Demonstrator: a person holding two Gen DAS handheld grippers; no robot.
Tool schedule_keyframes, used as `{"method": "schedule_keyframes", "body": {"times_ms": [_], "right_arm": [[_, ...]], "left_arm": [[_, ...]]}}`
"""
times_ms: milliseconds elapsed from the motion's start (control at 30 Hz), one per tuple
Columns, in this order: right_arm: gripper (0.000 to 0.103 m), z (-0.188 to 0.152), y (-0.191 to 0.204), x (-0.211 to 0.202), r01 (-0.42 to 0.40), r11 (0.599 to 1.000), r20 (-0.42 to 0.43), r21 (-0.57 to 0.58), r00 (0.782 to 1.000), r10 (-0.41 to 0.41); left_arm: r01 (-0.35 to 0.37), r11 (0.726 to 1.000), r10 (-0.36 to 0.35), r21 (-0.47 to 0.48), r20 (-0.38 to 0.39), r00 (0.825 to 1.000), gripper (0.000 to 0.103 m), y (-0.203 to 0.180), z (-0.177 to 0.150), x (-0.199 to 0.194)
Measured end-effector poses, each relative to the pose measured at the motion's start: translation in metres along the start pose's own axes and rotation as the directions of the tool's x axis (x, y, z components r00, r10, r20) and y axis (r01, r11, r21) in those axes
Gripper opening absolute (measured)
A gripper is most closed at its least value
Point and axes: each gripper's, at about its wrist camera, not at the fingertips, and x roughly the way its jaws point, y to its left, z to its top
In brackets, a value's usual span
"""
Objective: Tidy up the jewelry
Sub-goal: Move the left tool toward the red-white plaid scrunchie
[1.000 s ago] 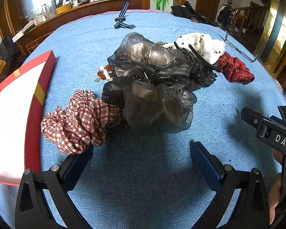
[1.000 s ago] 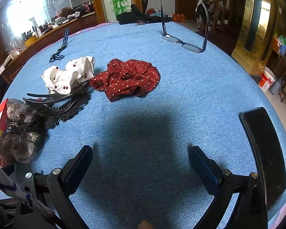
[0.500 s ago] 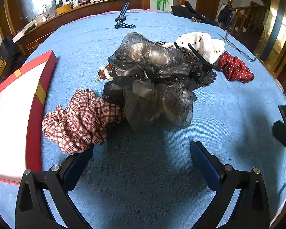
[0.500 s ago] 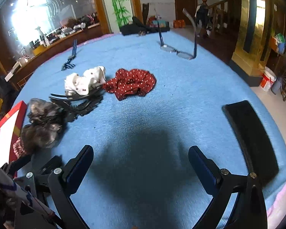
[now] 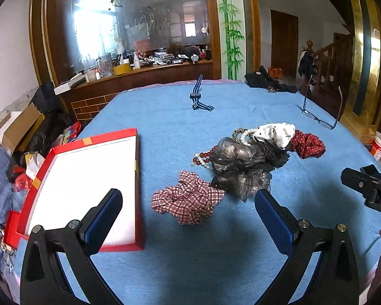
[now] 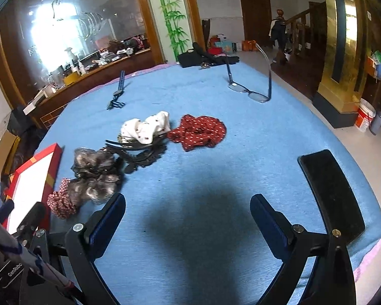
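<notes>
The heap of scrunchies (image 5: 241,162) and beads (image 5: 203,156) lies untouched on the blue surface (image 5: 190,254), just right of the red tray (image 5: 139,178), which holds nothing. Both grippers have lifted and pulled back from it: the left gripper (image 5: 188,211) now looks down on tray and heap together, its fingers spread and empty. The right gripper (image 6: 188,218) also hangs open over bare cloth. Sorting has likely not begun.
</notes>
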Motion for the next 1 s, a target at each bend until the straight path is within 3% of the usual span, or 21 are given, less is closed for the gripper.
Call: {"method": "schedule_keyframes", "body": {"times_ms": [1000], "right_arm": [[0.096, -0.006, 0.024, 0.01, -0.004, 0.997, -0.03, -0.072, 1.0, 0.002]], "left_arm": [[0.005, 1.0, -0.005, -0.004, -0.044, 0.999, 0.103, 0.008, -0.005, 0.016]]}}
